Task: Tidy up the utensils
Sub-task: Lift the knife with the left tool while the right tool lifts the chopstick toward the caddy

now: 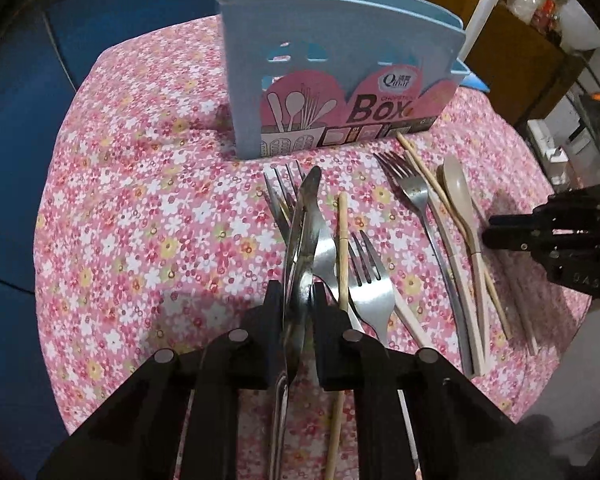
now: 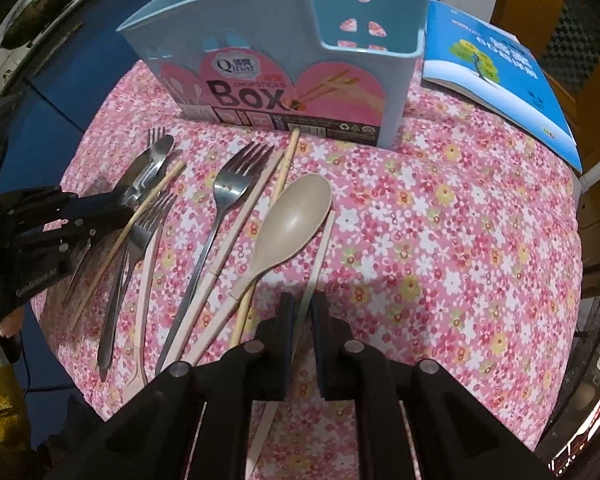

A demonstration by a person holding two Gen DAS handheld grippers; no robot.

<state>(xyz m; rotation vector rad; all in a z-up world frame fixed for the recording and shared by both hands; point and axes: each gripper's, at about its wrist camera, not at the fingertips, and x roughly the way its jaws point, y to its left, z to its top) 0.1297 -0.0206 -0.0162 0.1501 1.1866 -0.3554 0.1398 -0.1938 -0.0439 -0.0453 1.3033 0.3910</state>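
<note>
A steel table knife [image 1: 308, 208] stands on its edge over the floral tablecloth, its tip toward the blue utensil box [image 1: 340, 60]. My left gripper [image 1: 298, 304] is shut on its blade near the handle. In the right wrist view my right gripper [image 2: 303, 312] is shut on a pale chopstick [image 2: 322, 248] that runs between its fingers. A beige spoon [image 2: 296, 216] lies just left of that chopstick. Steel forks [image 1: 370, 280] [image 2: 232, 188], more chopsticks [image 1: 343, 248] and beige handles lie loose in front of the box [image 2: 260, 40].
A blue booklet [image 2: 500, 76] lies at the back right of the table [image 2: 460, 240]. The round tablecloth drops off at the left edge [image 1: 60, 200] and at the near right. The right gripper [image 1: 496, 232] shows at the right in the left wrist view.
</note>
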